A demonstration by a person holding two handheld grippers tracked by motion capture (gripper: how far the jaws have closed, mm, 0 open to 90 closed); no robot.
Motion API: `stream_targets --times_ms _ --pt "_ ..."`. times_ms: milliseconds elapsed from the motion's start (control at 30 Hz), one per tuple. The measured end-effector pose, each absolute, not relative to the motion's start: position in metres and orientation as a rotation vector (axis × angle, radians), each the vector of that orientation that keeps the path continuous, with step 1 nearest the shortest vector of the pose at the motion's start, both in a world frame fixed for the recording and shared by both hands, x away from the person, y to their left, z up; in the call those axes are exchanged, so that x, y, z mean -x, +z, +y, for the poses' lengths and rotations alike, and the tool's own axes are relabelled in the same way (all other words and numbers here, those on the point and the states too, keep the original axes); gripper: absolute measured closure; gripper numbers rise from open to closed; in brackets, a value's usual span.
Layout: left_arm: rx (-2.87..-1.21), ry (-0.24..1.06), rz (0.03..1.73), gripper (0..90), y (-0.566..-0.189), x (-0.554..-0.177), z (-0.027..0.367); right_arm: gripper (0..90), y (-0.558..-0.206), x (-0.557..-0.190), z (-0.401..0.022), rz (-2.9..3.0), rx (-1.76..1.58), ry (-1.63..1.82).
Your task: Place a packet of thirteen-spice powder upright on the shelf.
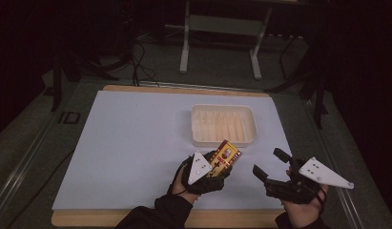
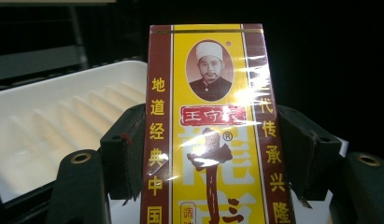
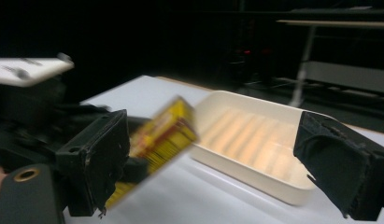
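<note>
Yellow-and-maroon box (image 1: pixel 225 157), printed with a portrait and red characters, clamped on its 2 long sides by the left gripper (image 1: pixel 221 164); held tilted above the white mat (image 1: pixel 136 143), just in front of the near rim of the ribbed white tray (image 1: pixel 223 124). Right gripper (image 1: pixel 272 164), to the box's right and apart from it, with jaws spread wide and nothing between them. Mat resting on a wooden board (image 1: pixel 184 89).
</note>
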State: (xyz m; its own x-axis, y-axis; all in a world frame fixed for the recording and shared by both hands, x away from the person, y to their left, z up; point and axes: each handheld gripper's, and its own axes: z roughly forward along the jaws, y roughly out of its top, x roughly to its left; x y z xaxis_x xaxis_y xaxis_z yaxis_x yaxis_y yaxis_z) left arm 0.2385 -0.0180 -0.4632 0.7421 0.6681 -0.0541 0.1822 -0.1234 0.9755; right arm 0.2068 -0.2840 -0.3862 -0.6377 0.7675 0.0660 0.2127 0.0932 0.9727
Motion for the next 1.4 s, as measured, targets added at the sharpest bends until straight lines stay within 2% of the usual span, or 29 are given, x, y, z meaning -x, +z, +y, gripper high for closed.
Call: stream_targets --times_ms 100,133,300,633,700,933,1167,1400 --pt "-1.628 0.481 0.662 33.1 -0.466 -0.238 -0.018 10.9 -0.384 -0.209 -0.280 1.914 -0.972 1.592" --pt "-1.600 0.480 0.646 33.0 -0.468 -0.238 -0.017 13.5 -0.382 -0.213 -0.273 1.938 -1.000 1.623" --pt "-1.567 0.423 0.587 33.1 -0.472 -0.239 -0.018 14.7 -0.381 -0.215 -0.263 1.960 -1.011 1.659" --pt "-1.498 0.489 0.545 33.0 -0.481 -0.234 -0.020 24.7 -0.388 -0.224 -0.243 1.950 -1.120 1.707" --pt "-1.484 0.482 0.533 33.0 -0.483 -0.233 -0.020 30.1 -0.390 -0.226 -0.241 1.947 -1.147 1.714" --pt "-1.461 0.519 0.527 32.9 -0.488 -0.230 -0.022 37.1 -0.403 -0.234 -0.233 1.940 -1.246 1.681" --pt "-1.434 0.528 0.545 32.8 -0.490 -0.230 -0.021 52.9 -0.412 -0.234 -0.225 1.934 -1.276 1.712" --pt "-1.432 0.552 0.557 32.6 -0.494 -0.230 -0.020 63.6 -0.412 -0.239 -0.225 1.954 -1.309 1.727"
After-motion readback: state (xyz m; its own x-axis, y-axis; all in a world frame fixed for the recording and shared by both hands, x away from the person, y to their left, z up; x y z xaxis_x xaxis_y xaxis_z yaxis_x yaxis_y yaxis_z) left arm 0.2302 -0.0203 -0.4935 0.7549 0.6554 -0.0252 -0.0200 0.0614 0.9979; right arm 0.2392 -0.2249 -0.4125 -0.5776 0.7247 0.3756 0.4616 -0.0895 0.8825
